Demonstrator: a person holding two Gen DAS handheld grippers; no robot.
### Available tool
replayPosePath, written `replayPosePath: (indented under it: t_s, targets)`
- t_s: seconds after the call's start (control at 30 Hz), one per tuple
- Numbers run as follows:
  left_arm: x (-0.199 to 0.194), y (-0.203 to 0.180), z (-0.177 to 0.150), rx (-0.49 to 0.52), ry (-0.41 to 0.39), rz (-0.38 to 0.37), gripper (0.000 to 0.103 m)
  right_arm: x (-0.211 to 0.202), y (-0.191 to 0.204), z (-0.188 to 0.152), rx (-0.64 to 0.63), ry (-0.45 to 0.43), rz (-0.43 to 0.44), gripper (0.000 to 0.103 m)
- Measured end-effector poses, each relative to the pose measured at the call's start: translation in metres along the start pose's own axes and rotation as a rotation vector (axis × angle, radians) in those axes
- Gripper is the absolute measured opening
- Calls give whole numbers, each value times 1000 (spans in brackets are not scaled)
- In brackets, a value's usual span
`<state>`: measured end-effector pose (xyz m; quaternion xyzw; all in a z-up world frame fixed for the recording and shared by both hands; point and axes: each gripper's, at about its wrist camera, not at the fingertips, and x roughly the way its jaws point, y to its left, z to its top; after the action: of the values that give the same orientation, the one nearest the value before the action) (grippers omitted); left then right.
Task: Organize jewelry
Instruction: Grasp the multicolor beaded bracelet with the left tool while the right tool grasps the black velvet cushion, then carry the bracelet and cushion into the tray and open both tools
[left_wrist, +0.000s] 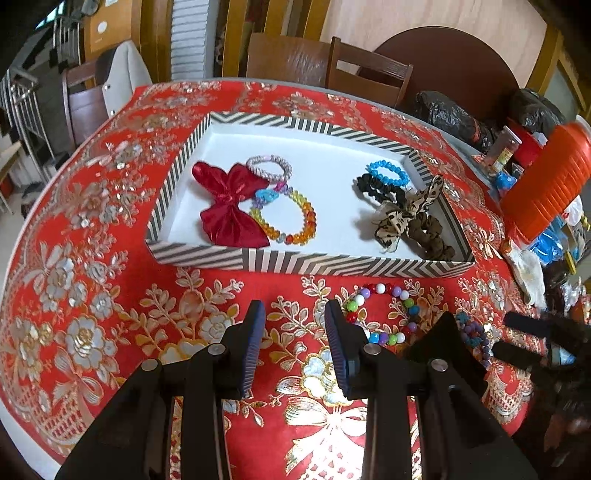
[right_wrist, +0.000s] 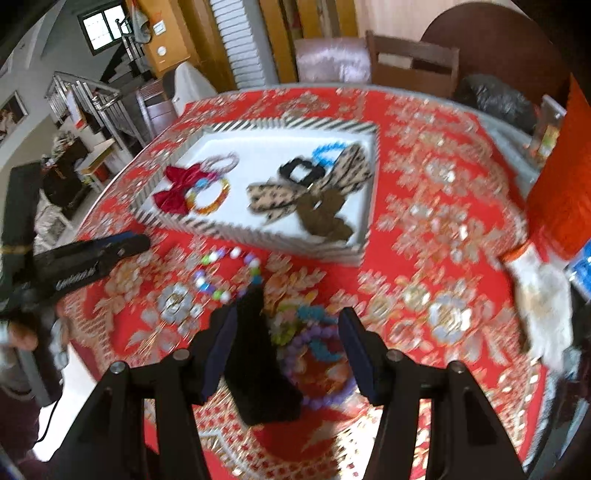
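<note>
Hovering above the red, gold-flowered surface (left_wrist: 92, 258), the left tongs (left_wrist: 295, 345) gape wide with nothing between them, near a loose multicoloured round-bead bracelet (left_wrist: 384, 314). The striped-rim white tray (left_wrist: 314, 264) beyond holds a red satin bow (left_wrist: 229, 206) and an amber bead bracelet (left_wrist: 291, 218). The right tongs (right_wrist: 288, 345) stand wide over a purple bead bracelet (right_wrist: 321, 369).

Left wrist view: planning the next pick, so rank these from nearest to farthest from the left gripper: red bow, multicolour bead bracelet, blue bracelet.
1. Multicolour bead bracelet, on the cloth just right of the left gripper.
2. Red bow, in the tray's left half.
3. Blue bracelet, at the tray's far right.
</note>
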<state>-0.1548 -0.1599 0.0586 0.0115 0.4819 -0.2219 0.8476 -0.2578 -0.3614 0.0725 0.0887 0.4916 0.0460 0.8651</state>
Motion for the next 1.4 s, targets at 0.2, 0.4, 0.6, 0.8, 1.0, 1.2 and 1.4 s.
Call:
replayPosePath:
  t_s: [0.2, 0.4, 0.6, 0.8, 1.0, 1.2, 1.4]
  targets:
    - [15, -10, -4, 7, 59, -53, 32, 22, 21, -14, -71, 63, 27, 60]
    - [34, -23, 1, 27, 77, -53, 34, 39, 33, -21, -164, 81, -28, 45]
    - [56, -39, 0, 89, 113, -20, 34, 35, 36, -22, -196, 48, -29, 14]
    - [60, -45, -3, 135, 71, -17, 11, 18, 30, -14, -170, 0, -8, 13]
    - [48, -29, 0, 86, 83, -81, 9, 4, 24, -4, -136, -38, 22, 13]
    - [22, -24, 5, 90, 40, -92, 9, 1, 22, 5, -118, -54, 32, 13]
    - [-2, -24, 15, 104, -3, -99, 9, -1, 25, 12, -111, -70, 47, 13]
